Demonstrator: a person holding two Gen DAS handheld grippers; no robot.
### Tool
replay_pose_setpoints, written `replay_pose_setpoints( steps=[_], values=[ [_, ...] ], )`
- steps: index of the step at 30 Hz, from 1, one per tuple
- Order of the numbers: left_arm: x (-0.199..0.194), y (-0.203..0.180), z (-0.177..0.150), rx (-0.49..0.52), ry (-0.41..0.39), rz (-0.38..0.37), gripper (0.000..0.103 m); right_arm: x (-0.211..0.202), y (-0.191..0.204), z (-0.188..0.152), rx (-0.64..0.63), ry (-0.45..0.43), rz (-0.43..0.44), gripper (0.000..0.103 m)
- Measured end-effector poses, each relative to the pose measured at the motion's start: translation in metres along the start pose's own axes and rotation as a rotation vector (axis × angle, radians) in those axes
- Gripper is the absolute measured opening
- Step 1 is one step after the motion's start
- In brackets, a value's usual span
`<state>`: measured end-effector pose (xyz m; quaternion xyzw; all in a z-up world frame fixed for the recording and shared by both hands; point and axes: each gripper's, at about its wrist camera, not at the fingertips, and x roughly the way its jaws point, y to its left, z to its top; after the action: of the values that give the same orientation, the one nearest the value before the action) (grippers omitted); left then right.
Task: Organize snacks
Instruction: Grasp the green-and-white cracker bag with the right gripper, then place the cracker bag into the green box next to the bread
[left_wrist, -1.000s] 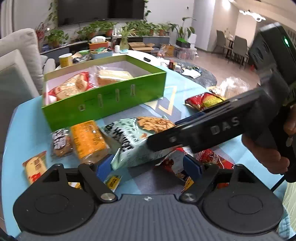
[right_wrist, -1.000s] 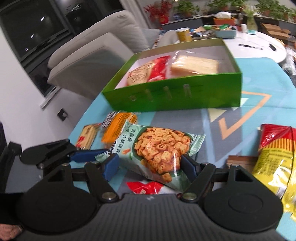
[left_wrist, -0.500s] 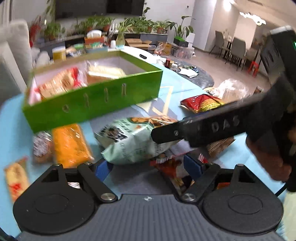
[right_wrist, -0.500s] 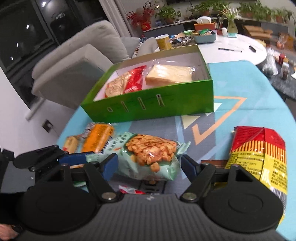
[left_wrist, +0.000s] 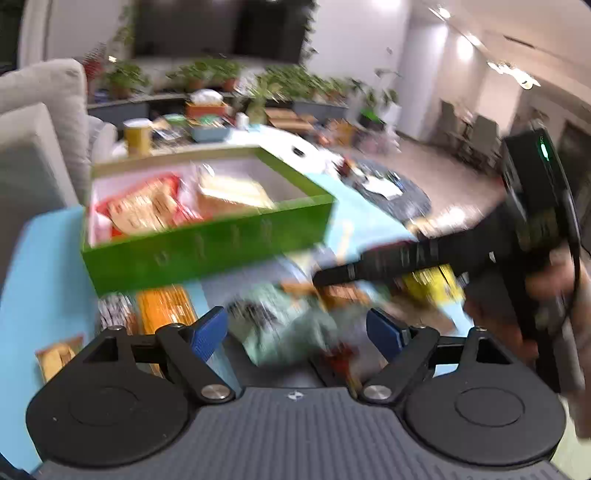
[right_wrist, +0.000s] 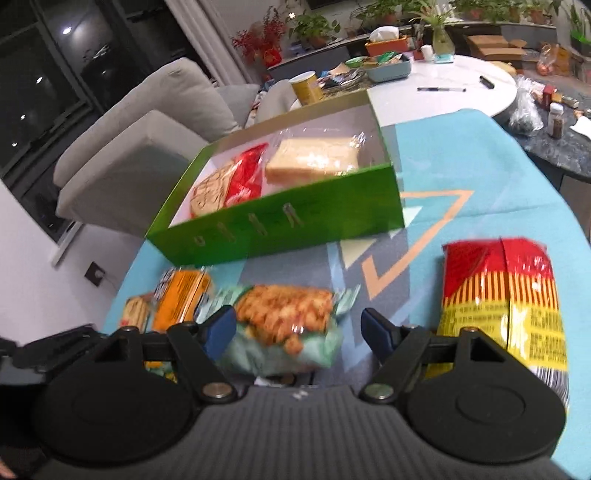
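A pale green snack bag (left_wrist: 280, 321) (right_wrist: 284, 321) lies between the fingers of both grippers. My left gripper (left_wrist: 297, 332) has it between its blue pads, but blur hides whether they press. My right gripper (right_wrist: 299, 328) stands wide, its left pad at the bag's edge and a gap at its right pad. A finger (left_wrist: 406, 256) of the right gripper crosses above the bag. The green box (left_wrist: 207, 251) (right_wrist: 280, 225) behind holds a wrapped sandwich (right_wrist: 314, 158) and red packets.
An orange packet (right_wrist: 181, 299) and small packets lie left of the bag. A red and yellow bag (right_wrist: 506, 302) lies to the right on the blue tablecloth (right_wrist: 461, 158). A grey sofa (right_wrist: 147, 122) stands beyond the table's left edge. A hand (left_wrist: 554, 280) holds the right gripper.
Both grippers have shifted over the table with the green bag still between their fingers. The bag now looks flatter and blurred. The red and yellow bag has come further into the right view.
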<state>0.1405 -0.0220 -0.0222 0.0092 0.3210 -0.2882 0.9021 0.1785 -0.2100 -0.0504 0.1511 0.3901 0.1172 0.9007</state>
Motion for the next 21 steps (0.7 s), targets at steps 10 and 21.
replay_pose_setpoints(
  steps=[10,21],
  values=[
    [0.045,0.011,-0.017,-0.08,0.167,-0.024,0.062,0.006,-0.007,-0.009,0.024,0.082,0.005,0.087],
    [0.048,0.012,-0.021,-0.08,0.19,-0.02,0.062,0.01,-0.015,-0.02,0.069,0.113,0.039,0.096]
  ],
)
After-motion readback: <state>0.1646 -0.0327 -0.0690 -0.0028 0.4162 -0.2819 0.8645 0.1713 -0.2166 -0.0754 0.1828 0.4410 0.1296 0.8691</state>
